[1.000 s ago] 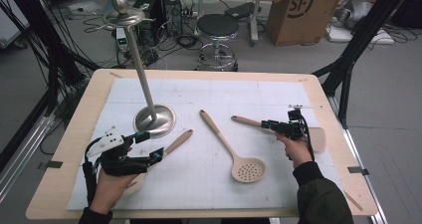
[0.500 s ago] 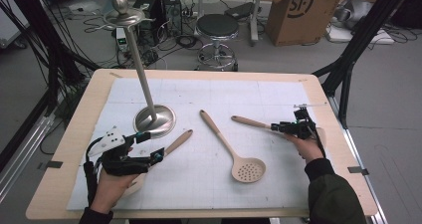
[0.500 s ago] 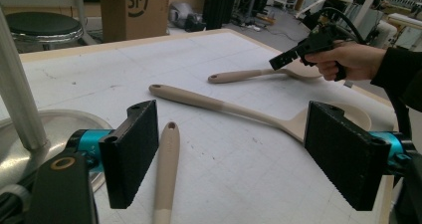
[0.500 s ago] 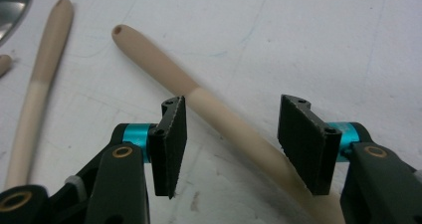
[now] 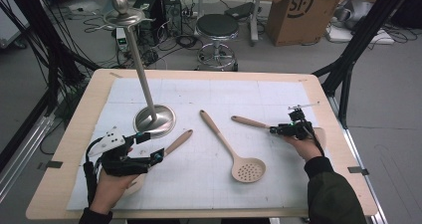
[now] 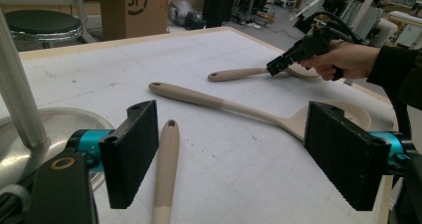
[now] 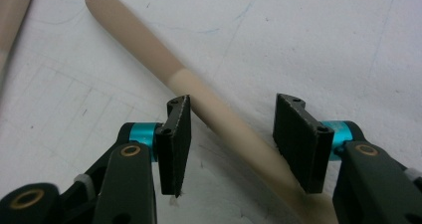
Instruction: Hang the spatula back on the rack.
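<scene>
High view | right hand-held gripper open, jaws just closing round spoon handle, shifted slightly right | left hand-held gripper unmoved, open

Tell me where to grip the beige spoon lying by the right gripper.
Grip the beige spoon on its straight handle, coming down from above. It lies flat and runs diagonally between the right gripper pads, which stand open; their gap has just narrowed slightly.

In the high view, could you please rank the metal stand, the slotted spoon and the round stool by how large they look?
1. metal stand
2. slotted spoon
3. round stool, though it stands farther from the camera, so unsure.
</scene>
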Available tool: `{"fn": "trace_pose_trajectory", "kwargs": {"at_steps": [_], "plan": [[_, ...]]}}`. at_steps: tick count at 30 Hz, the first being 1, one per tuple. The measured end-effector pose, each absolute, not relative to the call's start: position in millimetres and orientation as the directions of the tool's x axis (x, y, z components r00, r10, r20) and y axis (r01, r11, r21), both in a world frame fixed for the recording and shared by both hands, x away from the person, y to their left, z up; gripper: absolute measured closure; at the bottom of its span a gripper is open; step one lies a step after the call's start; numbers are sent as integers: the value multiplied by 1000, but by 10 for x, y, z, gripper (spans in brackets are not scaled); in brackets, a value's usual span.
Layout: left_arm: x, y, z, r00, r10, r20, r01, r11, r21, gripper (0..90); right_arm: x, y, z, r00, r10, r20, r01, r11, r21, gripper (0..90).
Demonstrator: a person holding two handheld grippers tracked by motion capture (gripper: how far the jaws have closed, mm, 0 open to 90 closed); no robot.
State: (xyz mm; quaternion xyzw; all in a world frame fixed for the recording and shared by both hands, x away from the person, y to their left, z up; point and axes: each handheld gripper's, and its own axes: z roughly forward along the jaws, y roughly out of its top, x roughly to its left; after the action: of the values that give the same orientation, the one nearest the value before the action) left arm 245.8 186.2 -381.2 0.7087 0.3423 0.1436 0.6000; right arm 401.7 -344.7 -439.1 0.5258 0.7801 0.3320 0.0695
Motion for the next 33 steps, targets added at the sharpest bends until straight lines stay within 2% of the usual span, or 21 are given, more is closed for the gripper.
{"fn": "trace_pose_trajectory", "kwargs": {"at_steps": [6, 9, 13, 15, 19, 27, 33], "plan": [[2452, 1862, -3812, 724, 658, -206, 312, -46, 949, 225, 4019, -3379, -4338, -499, 851, 161, 757, 338, 559, 506], [2451, 1853, -3815, 726, 657, -205, 313, -49, 948, 226, 4011, -3305, -4327, -531, 844, 72, 735, 416, 535, 520], [2450, 1851, -3814, 727, 656, -203, 313, -54, 948, 226, 3998, -3257, -4325, -544, 839, 23, 722, 453, 523, 560], [2450, 1850, -3814, 726, 656, -207, 313, -47, 948, 226, 3995, -3247, -4317, -545, 838, 25, 724, 455, 518, 616], [2451, 1853, -3815, 724, 658, -208, 316, -48, 948, 226, 4011, -3237, -4285, -548, 834, 59, 744, 454, 491, 785], [2450, 1867, -3816, 723, 658, -209, 315, -46, 948, 226, 4037, -3284, -4269, -493, 856, 153, 798, 375, 472, 788], [2439, 1871, -3815, 720, 662, -208, 317, -47, 947, 226, 4009, -3331, -4226, -501, 833, 233, 775, 313, 549, 787]]}}
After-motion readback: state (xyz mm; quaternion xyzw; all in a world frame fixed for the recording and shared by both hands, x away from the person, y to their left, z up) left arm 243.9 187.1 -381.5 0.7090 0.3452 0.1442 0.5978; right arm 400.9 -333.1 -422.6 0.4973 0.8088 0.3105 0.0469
